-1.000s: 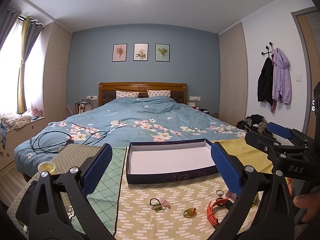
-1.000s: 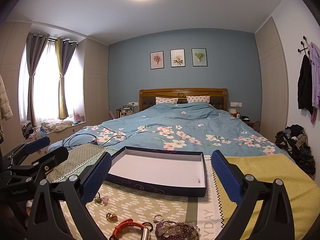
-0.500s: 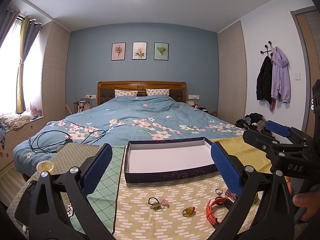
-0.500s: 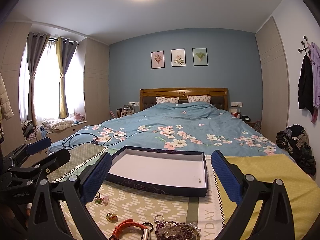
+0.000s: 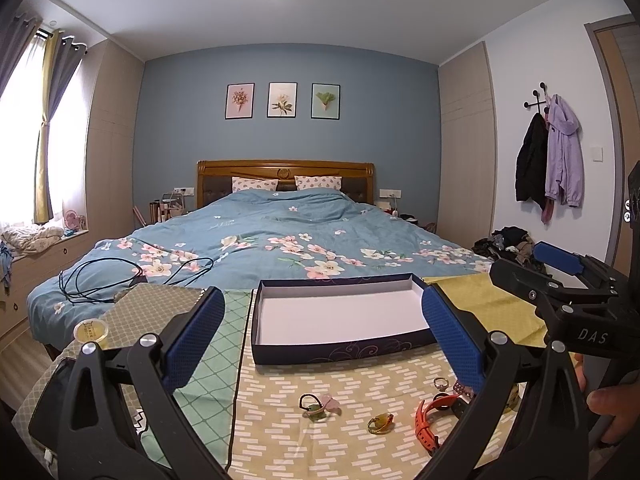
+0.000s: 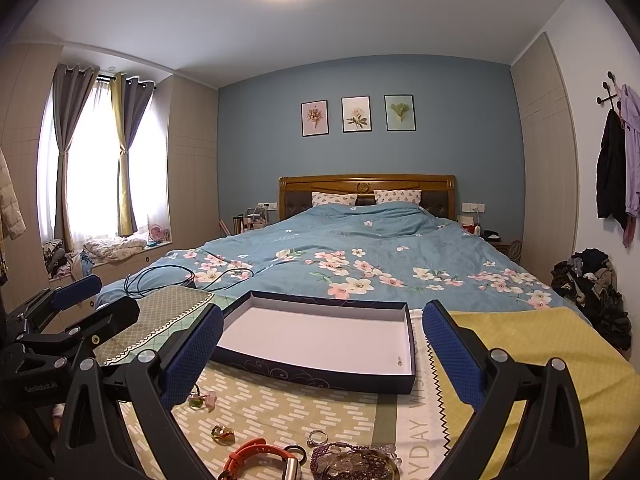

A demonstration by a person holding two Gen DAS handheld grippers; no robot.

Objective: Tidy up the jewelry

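Observation:
A shallow dark-blue box [image 5: 340,350] [image 6: 320,376] with a white floor lies empty on the patterned cloth. In front of it lie a green ring with a pink piece [image 5: 318,404] [image 6: 202,400], an amber ring [image 5: 381,424] [image 6: 223,434], a silver ring [image 5: 440,383] [image 6: 318,437], an orange watch band [image 5: 430,420] [image 6: 256,454] and purple beads [image 6: 352,458]. My left gripper [image 5: 323,340] hovers open above the cloth, nothing between its fingers. My right gripper [image 6: 320,350] is open too, above the jewelry; it shows at the right of the left wrist view [image 5: 532,268].
Table cloths, green check [image 5: 216,360] and yellow [image 6: 532,344], cover the table. A small round tin [image 5: 91,330] sits at the left. Behind is a bed with a cable [image 5: 100,276] on its blue quilt. A hand [image 5: 608,400] holds the right gripper's handle.
Both views shift only slightly; the left gripper has tilted a little, so the box and jewelry sit marginally higher in its view. Both grippers stay open.

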